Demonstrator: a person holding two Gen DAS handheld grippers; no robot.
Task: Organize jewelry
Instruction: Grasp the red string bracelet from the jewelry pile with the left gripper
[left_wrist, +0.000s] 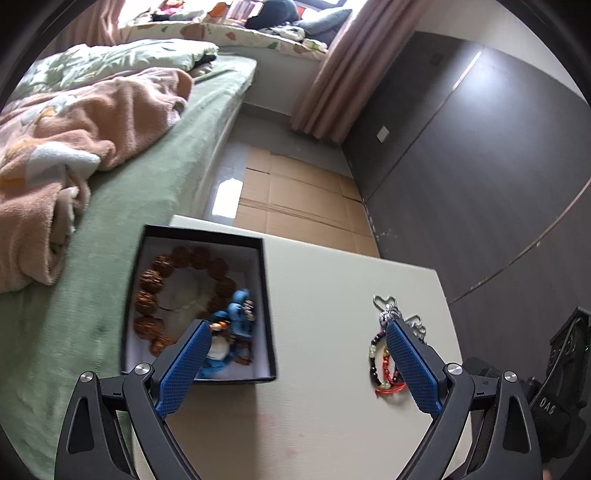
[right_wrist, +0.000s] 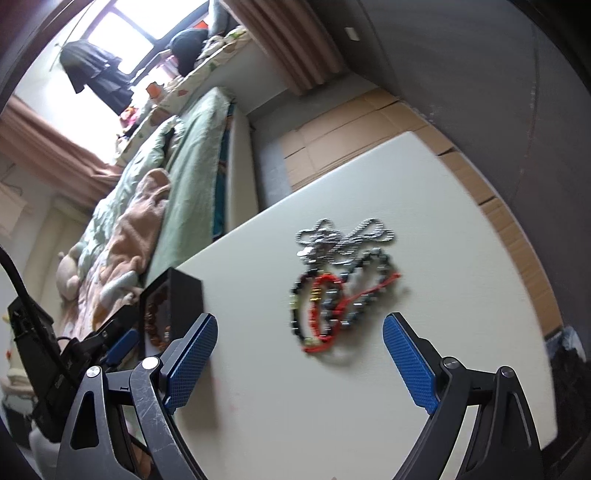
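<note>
1. Jewelry pile (right_wrist: 343, 284) on white tabletop (right_wrist: 424, 206), loose: silver chain (right_wrist: 347, 236), dark beaded bracelets (right_wrist: 369, 291), red cord bracelet (right_wrist: 321, 314), all tangled and touching.
2. Black box (left_wrist: 199, 306) sits on the table's bed-side edge, open. Inside: brown bead bracelet (left_wrist: 155, 291) and a blue figurine charm (left_wrist: 231, 332).
3. Left gripper (left_wrist: 295, 325): jaws wide apart, nothing between the pads. One fingertip overlaps the box in view, the other overlaps the pile; contact unclear.
4. Right gripper (right_wrist: 299, 321): jaws spread wide, empty, pile in view between the fingertips and just beyond them.
5. Green bed (left_wrist: 155, 177) with peach blanket (left_wrist: 74, 147) beside the table. Frames slightly blurred.
</note>
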